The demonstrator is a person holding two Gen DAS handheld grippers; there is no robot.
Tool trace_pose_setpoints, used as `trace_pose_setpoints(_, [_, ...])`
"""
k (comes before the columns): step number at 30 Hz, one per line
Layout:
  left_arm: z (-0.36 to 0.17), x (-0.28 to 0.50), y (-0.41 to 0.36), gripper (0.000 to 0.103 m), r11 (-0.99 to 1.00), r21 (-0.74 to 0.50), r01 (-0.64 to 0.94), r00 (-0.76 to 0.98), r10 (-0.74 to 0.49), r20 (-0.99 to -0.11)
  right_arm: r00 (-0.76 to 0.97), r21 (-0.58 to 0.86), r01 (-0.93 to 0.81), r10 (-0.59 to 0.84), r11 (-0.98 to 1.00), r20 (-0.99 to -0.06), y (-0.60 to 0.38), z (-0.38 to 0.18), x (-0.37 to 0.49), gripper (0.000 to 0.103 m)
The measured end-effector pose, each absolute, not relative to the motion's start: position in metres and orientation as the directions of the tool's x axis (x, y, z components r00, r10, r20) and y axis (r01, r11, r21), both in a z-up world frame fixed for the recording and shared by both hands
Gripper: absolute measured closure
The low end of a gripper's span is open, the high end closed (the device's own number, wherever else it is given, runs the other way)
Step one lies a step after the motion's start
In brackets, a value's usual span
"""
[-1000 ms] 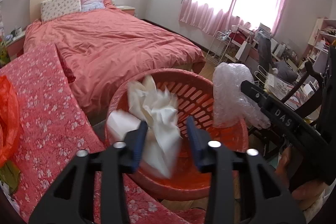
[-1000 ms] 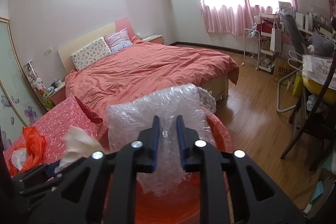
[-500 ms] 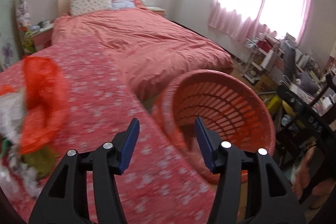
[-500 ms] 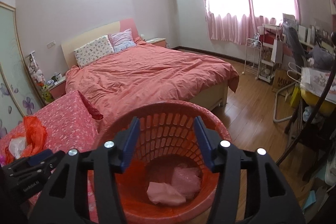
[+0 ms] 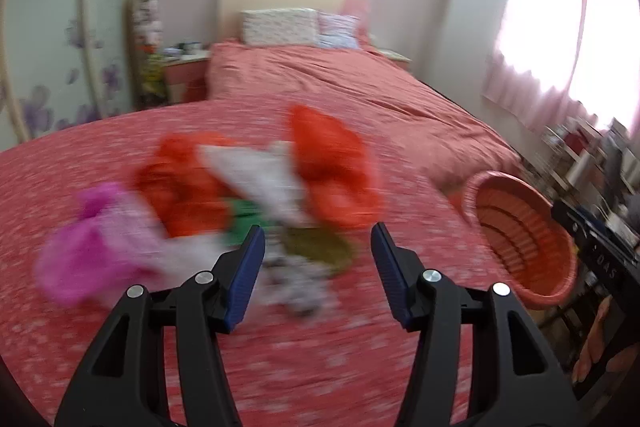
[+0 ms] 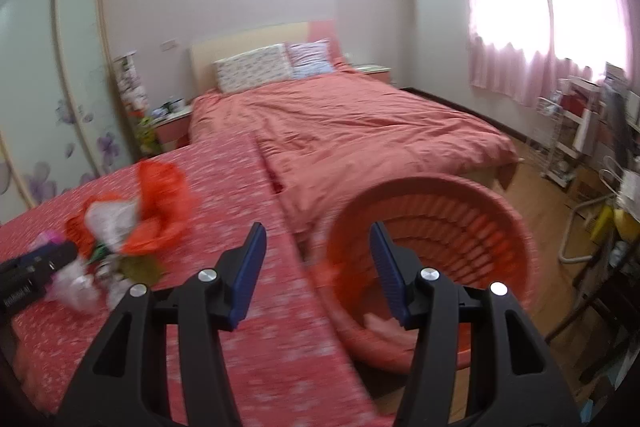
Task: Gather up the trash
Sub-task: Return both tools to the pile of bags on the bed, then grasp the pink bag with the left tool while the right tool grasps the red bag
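Trash pile (image 5: 248, 199) heaped on the flowered cloth (image 5: 120, 339), well left of the basket (image 5: 524, 243), with some pieces already dropped inside it.

One basket is counted, then two orange bags (image 5: 332, 171), one magenta bag (image 5: 76, 259), and blurred white, green and olive scraps too smeared to count. The left gripper (image 5: 318, 277) is pointed at the pile, jaws parted and empty; the right gripper (image 6: 316, 273) is held over the basket's near rim, likewise released, its jaws having just been opened. One loose piece should be centred between the pads before closing, without pinching the cloth.

pink-curtained bright window (image 6: 532, 7) — bed (image 6: 340, 123), wood floor (image 6: 532, 187)
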State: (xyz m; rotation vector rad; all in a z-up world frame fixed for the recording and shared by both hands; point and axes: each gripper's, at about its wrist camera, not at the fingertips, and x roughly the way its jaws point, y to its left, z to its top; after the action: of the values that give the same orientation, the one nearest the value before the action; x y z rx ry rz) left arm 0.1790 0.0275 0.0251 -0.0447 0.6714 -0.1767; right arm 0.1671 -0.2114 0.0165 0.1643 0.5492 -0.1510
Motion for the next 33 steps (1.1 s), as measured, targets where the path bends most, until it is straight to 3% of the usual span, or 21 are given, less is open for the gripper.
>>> trace_pose_setpoints(10, [0.026,0.187,0.157,0.045,0.986,-0.106,-0.131,0.785,0.038,-0.618,0.838,0.139,0.037,0.045,0.990,-0.544,-0.124,0.015,0.197,0.050])
trace_pose_setpoints(16, [0.017,0.195,0.200,0.045,0.969,-0.142,-0.205,0.769,0.069,-0.636,0.816,0.166,-0.015,0.108,0.986,-0.568,-0.086,0.010,0.258,0.052])
trace_pose_setpoints(24, [0.011,0.208,0.213,0.045,0.967,-0.148,-0.206,0.772,0.068,-0.632,0.743,0.094,-0.042,0.094,0.995,-0.662,-0.046,-0.023,0.339,0.058])
trace_pose_setpoints(27, [0.008,0.211,0.214,0.045,0.970,-0.150,-0.190,0.774,0.055,-0.631,0.711,0.065,-0.038,0.073,0.997,-0.700,-0.042,-0.040,0.351,0.072])
trace_pose_setpoints(29, [0.006,0.211,0.211,0.045,0.975,-0.145,-0.171,0.779,0.043,-0.626,0.707,0.045,-0.045,0.064,0.998,-0.704,-0.041,-0.045,0.351,0.090])
trace_pose_setpoints(33, [0.005,0.210,0.206,0.045,0.978,-0.153,-0.140,0.787,0.016,-0.617,0.740,0.070,-0.026,0.066,0.997,-0.670,-0.053,-0.035,0.340,0.096])
